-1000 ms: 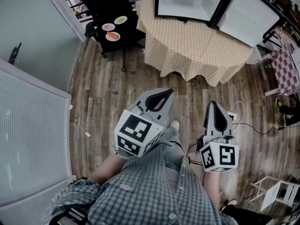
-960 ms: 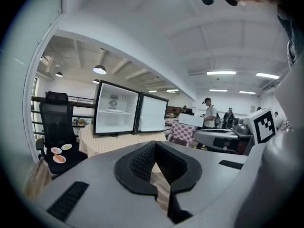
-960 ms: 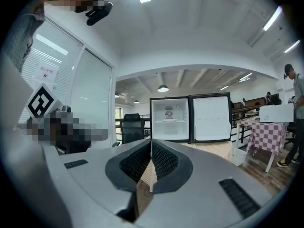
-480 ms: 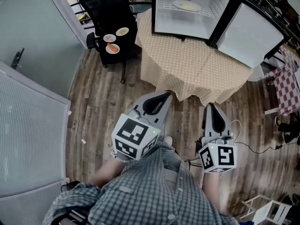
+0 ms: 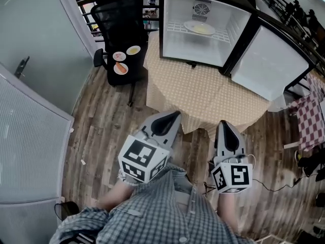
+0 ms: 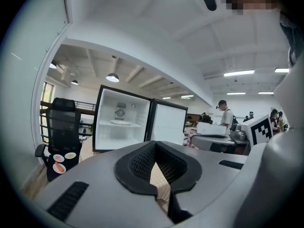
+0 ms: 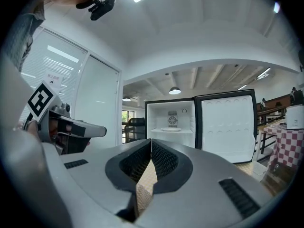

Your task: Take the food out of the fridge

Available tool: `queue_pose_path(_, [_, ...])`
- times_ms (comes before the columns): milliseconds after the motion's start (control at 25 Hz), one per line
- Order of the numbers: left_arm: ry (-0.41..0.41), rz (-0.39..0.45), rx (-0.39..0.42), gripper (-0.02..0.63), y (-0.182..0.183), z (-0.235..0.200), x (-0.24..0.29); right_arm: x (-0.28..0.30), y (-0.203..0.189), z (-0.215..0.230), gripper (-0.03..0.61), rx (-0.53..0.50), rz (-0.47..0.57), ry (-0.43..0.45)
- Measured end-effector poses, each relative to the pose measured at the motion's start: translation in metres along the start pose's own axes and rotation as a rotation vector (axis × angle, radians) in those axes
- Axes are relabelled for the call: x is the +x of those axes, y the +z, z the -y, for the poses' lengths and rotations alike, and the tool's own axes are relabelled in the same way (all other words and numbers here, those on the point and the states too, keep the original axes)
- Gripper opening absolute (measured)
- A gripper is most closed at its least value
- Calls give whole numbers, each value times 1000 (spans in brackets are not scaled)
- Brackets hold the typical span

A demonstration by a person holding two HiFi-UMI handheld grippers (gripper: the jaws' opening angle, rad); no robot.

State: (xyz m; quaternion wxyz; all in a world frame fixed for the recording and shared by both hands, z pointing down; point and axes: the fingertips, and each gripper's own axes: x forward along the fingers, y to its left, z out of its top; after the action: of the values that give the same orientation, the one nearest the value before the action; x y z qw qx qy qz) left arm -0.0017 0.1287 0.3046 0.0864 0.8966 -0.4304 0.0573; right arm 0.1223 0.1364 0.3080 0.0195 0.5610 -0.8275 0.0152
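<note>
as the person steps closer, the open fridge (image 5: 172,24) shows fully, a plate (image 5: 199,28) on its shelf. left gripper (image 5: 170,117) and right gripper (image 5: 223,125) are closed, empty, still short of it.

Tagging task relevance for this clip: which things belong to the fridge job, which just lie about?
Job: open fridge, plate of food on its shelf, left gripper, right gripper (both shut, empty).
Lying about: black chair, three plates on it, red checked cloth.
</note>
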Motion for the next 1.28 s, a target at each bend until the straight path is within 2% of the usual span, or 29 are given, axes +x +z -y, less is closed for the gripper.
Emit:
queue_pose_path(120, [3,1,-12,6,2,5,15,9,-2,10,11,-13,2,21])
queue_pose_path(360, [20,-8,21,6,10,7,33,23,-5,19,11,-28,4,45])
queue_pose_path(640, [43,-24,42,6,15,-10,49,34,-14,29,11,-26,-10,24])
queue_pose_path(880, [-1,-38,35,6,16,-23,79,58,-23,50,11,16,-37,-20])
queue_pose_path(1280, [-53,-32,-1,6,38,-68,144,123,-14,85,11,59,-51,-63])
